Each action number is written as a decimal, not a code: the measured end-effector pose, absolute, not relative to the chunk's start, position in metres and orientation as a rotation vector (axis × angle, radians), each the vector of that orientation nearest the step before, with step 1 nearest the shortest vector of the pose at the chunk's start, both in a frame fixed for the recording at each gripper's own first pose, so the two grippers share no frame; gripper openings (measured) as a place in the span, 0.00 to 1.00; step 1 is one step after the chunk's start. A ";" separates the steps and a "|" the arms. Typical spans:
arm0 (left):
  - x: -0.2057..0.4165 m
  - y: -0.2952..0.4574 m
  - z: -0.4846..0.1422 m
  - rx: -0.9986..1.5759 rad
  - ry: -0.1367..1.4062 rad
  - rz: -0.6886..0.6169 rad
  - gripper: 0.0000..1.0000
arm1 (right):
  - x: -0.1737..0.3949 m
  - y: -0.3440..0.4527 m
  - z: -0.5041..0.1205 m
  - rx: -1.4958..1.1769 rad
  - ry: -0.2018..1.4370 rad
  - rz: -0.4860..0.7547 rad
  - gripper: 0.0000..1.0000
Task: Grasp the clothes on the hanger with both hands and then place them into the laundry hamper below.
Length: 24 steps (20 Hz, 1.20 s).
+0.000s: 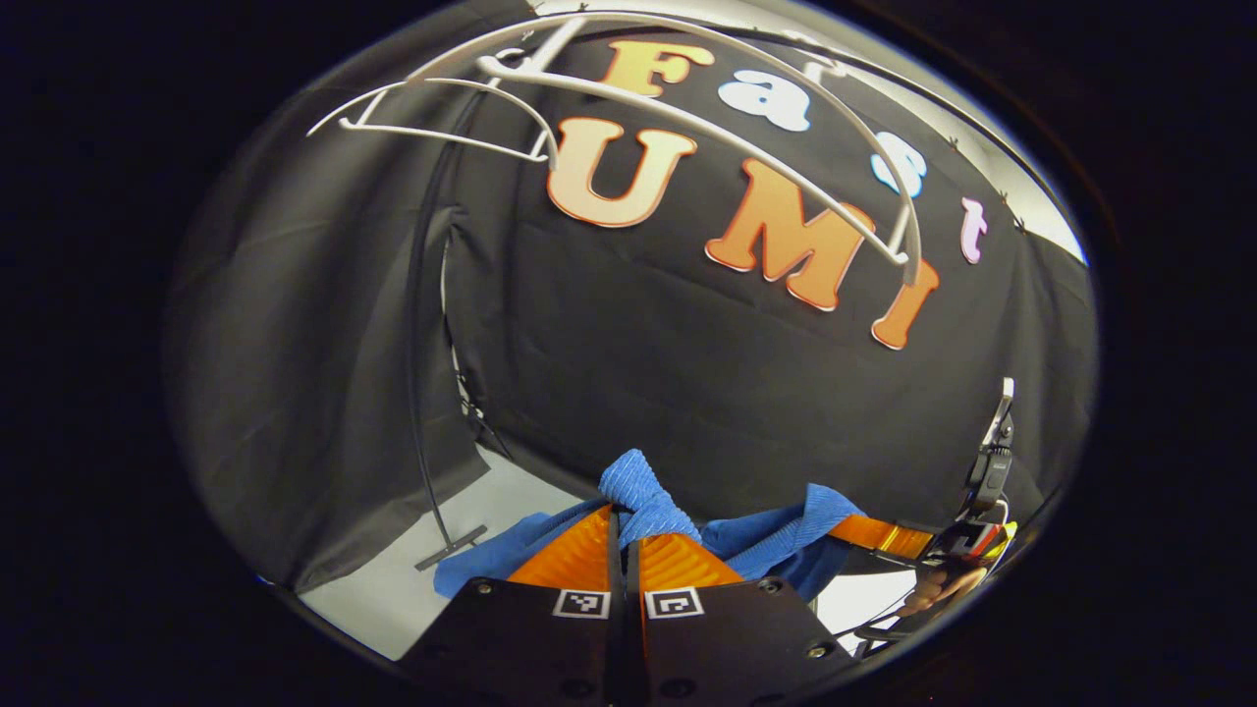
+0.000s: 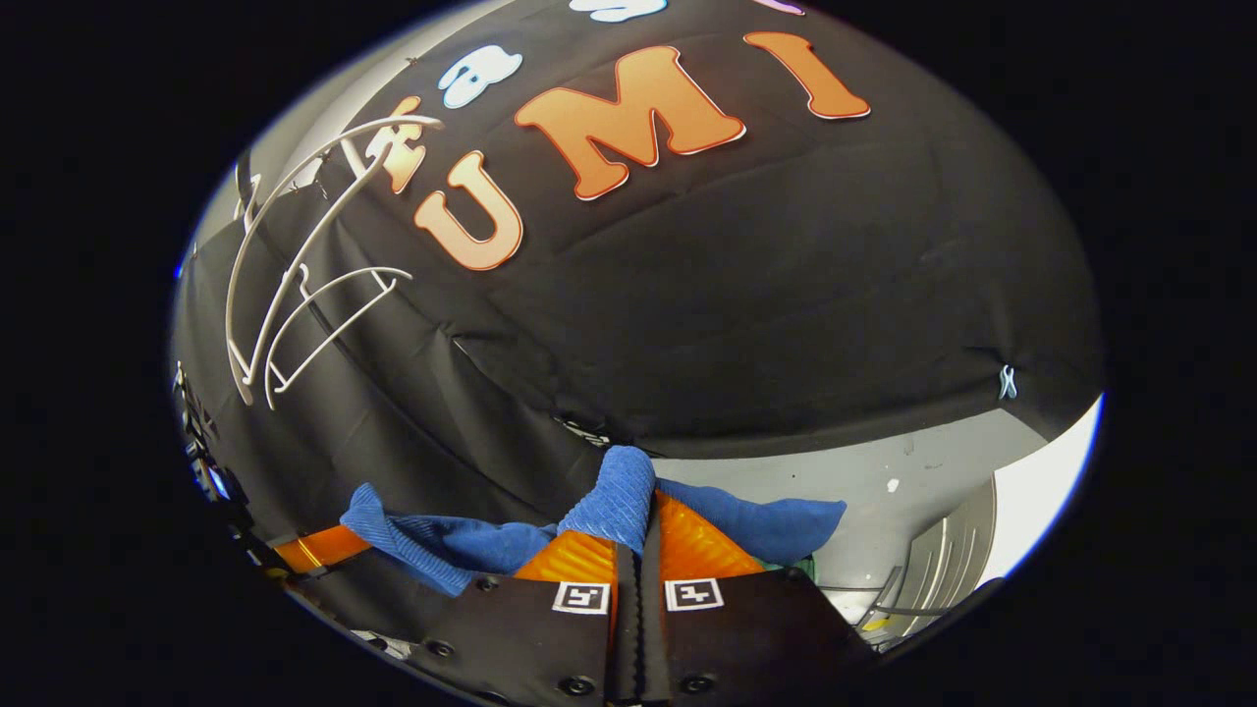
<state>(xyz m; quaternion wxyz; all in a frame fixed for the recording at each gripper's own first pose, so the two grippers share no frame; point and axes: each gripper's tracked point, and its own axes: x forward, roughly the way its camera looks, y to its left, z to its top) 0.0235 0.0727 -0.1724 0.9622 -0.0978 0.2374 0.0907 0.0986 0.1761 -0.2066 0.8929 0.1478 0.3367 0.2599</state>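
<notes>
Blue ribbed cloth (image 1: 643,503) bunched, off hanger; white hangers (image 1: 687,128) bare overhead.

Black cloth wall (image 1: 628,393) behind, grey floor (image 2: 913,491) below, w/ slatted metal rack (image 2: 943,560) at edge.

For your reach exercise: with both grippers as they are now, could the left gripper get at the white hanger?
Probably not yet: the left gripper is shut on the blue garment, so it is occupied. The white hanger hangs bare above, with open space between.
</notes>
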 end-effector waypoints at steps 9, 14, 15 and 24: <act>0.044 0.026 -0.232 -0.149 0.606 0.122 0.00 | 0.081 0.162 -0.253 0.179 0.754 0.497 0.07; 0.053 0.019 -0.266 -0.103 0.715 0.074 0.00 | 0.081 0.154 -0.294 0.113 0.832 0.425 0.07; 0.054 0.017 -0.274 -0.092 0.737 0.068 0.00 | 0.081 0.153 -0.301 0.106 0.842 0.411 0.08; 0.048 0.034 -0.327 -0.033 0.953 0.043 0.01 | 0.074 0.147 -0.342 0.071 0.925 0.285 0.08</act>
